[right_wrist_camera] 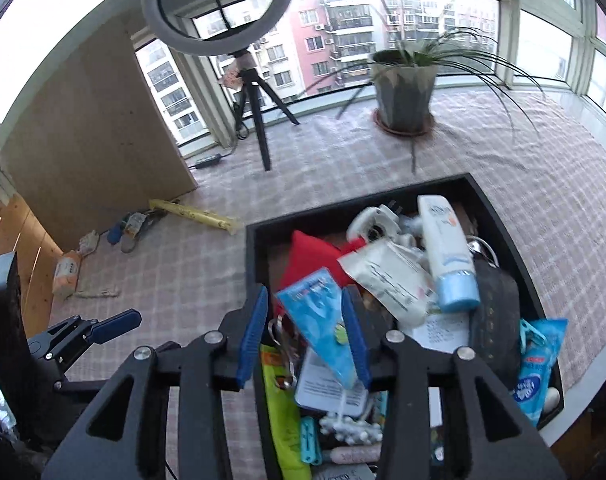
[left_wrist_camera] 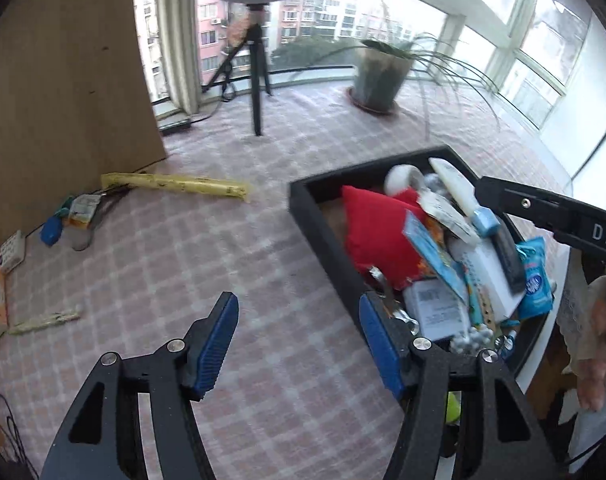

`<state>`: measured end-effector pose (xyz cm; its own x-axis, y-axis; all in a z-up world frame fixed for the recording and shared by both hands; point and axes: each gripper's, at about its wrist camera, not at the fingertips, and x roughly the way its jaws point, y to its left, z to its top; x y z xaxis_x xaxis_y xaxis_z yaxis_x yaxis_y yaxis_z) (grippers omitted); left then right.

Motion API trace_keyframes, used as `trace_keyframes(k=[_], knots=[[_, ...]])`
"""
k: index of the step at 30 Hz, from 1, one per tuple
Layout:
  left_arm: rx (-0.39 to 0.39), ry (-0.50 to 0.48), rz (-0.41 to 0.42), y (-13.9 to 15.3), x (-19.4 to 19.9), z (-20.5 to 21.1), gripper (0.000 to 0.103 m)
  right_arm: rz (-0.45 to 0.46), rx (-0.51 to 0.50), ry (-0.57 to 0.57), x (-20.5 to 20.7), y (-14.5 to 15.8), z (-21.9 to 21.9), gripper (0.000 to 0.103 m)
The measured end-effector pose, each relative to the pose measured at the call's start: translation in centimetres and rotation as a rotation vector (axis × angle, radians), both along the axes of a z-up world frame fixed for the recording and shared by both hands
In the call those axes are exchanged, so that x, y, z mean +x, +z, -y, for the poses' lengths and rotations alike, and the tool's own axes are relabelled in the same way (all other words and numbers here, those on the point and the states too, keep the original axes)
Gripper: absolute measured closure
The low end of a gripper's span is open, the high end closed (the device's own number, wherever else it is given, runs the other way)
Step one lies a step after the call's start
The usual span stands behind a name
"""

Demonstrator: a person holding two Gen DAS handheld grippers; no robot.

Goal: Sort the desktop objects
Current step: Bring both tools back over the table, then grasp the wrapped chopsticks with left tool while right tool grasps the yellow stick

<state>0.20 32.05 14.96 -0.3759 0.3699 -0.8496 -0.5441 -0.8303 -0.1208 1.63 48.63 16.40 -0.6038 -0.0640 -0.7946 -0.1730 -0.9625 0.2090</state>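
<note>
1. Checked pink cloth covers the table by the windows; the black tray (right_wrist_camera: 259, 240), heaped with clutter, is the landmark.
2. Left gripper (left_wrist_camera: 299, 344) hangs open and empty, left of the tray.
3. Right gripper (right_wrist_camera: 305, 332) hangs above the tray's near end, jaws apart around the blue packet (right_wrist_camera: 323, 320); I cannot tell whether the pads touch it.
4. Probably best: pick one loose item, close squarely, lift straight.

White capitals "DAS" can be read on the black arm of the right hand-held gripper (left_wrist_camera: 551, 216), cut off by the picture's right edge. A white box (left_wrist_camera: 439, 312) in the black tray (left_wrist_camera: 315, 216) bears a barcode label whose print is too blurred to read. Other packets' lettering is illegible.
</note>
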Motion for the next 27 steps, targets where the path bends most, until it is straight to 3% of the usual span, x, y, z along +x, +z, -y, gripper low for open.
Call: trace_keyframes(k=[6,13,21,27], knots=[[0.019,0.216,0.049,-0.6,-6.4,7.7,0.042,0.024,0.041,0.181,-7.3,0.1,5.8,0.064],[-0.022,0.459,0.109,-3.1,-11.5,16.9,0.042,0.116,0.058,0.347,-15.6,-3.7,11.7,0.064],[-0.042,0.769,0.246,-7.7,-14.4,27.3,0.042,0.227,0.119,0.434,-23.2,-9.2,15.2,0.064],[-0.019,0.913,0.389,-11.7,-16.2,31.6,0.042,0.272,0.118,0.456,-26.6,-11.7,16.8,0.064]])
